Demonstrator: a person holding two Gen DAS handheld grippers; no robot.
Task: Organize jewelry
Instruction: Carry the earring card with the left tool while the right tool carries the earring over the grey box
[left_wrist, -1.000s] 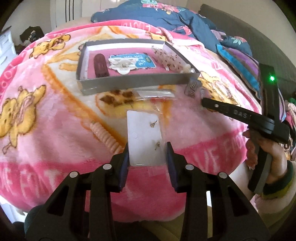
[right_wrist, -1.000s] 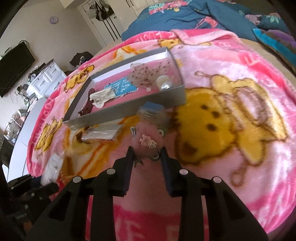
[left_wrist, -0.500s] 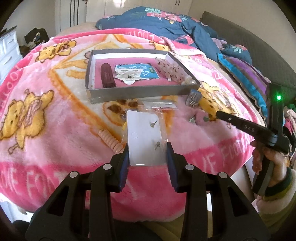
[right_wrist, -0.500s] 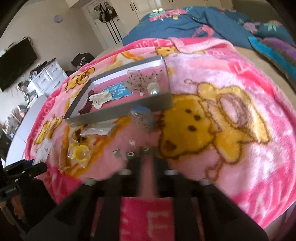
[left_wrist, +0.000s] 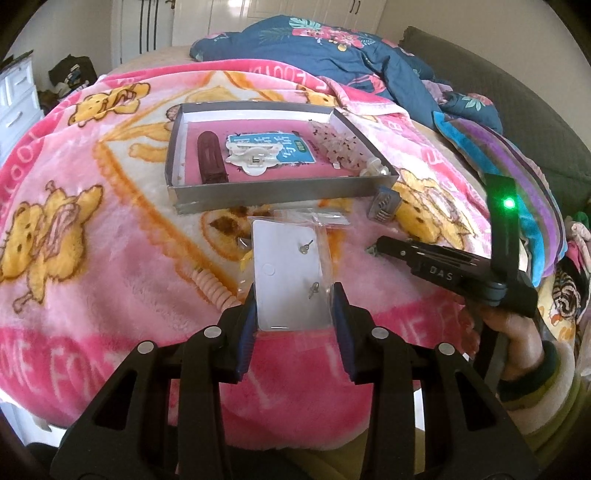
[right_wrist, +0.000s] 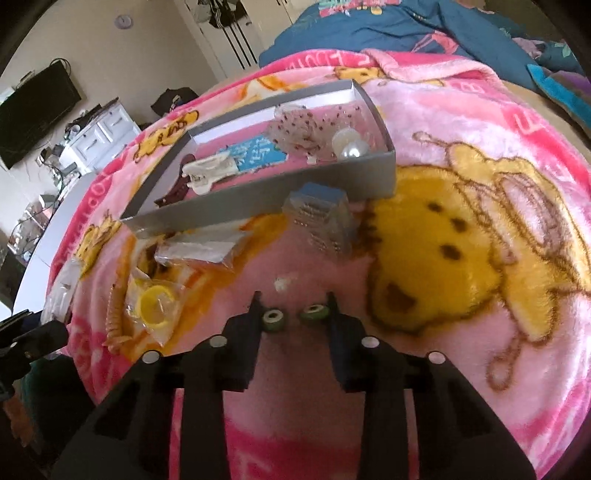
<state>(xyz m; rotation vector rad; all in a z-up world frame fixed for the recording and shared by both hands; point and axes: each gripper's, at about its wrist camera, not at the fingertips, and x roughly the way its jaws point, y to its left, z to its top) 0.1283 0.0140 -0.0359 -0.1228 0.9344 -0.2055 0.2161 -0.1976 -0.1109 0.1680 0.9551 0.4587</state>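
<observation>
My left gripper (left_wrist: 294, 306) is shut on a white earring card (left_wrist: 288, 269) in a clear sleeve and holds it above the pink blanket. A grey tray (left_wrist: 273, 192) beyond it holds a dark red clip (left_wrist: 210, 162), a white claw clip (left_wrist: 255, 158), a blue card (left_wrist: 284, 147) and a spotted pouch (left_wrist: 338, 146). My right gripper (right_wrist: 293, 314) is open low over the blanket, with two green beads (right_wrist: 273, 319) between its fingertips. It shows at the right in the left wrist view (left_wrist: 424, 254). The tray (right_wrist: 266, 199) lies ahead of it.
A clear box of small pieces (right_wrist: 325, 221), a plastic packet (right_wrist: 203, 249), a bagged yellow ring (right_wrist: 157, 301) and a peach coil hair tie (left_wrist: 214, 288) lie on the blanket before the tray. A blue quilt (left_wrist: 332, 55) is piled behind.
My right gripper pulled back and now sits open around the two green beads. My left gripper has lifted the earring card a little higher and nearer the tray.
</observation>
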